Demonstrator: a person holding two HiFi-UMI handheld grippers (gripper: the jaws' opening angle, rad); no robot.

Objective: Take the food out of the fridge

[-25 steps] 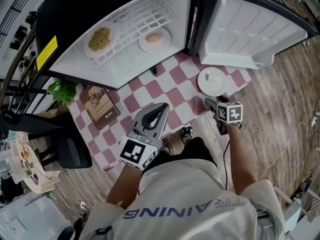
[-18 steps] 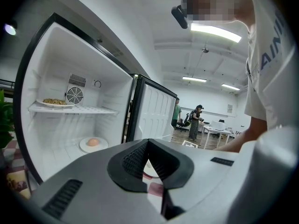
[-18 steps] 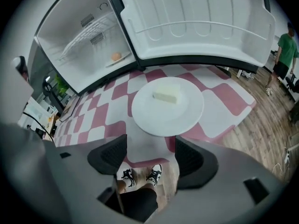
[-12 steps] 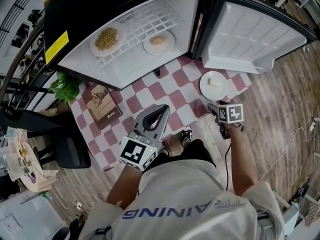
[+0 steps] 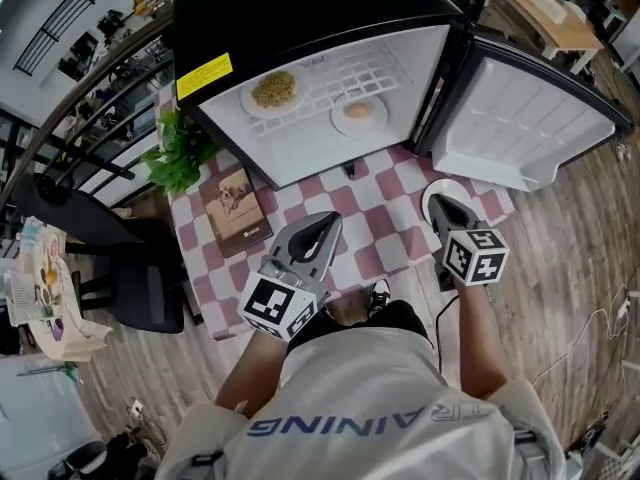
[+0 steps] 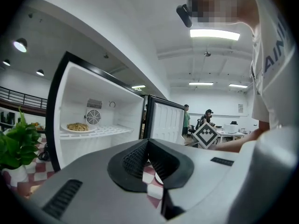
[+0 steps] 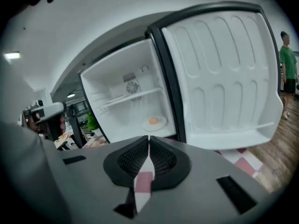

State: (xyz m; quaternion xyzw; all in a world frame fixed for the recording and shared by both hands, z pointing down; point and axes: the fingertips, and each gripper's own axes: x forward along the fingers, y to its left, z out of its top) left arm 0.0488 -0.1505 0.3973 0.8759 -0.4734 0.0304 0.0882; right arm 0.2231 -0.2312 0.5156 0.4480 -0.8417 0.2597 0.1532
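Checkered mat [image 5: 390, 233] by open fridge [image 5: 330, 28]; plate [image 5: 431, 194] half hidden behind right tongs [image 5: 441, 205], just clenched empty; left tongs [image 5: 331, 219] clenched.

The wire shelf [image 5: 340, 73] holds a plate of noodles [image 5: 273, 90], the fridge floor [image 7: 132, 125] a second plate [image 7: 154, 122]

Pale T-shirt, dark trousers, two grey grippers.
The short-sleeved shirt [image 5: 380, 418] carries blue capital lettering, and the shoe [image 5: 378, 293] is black. The left gripper [image 5: 328, 219] and right gripper [image 5: 440, 204] have grey shells, black ribbed pads [image 7: 134, 160] and black-and-white marker cubes [image 5: 476, 255]. The right one's jaws have just closed, empty.
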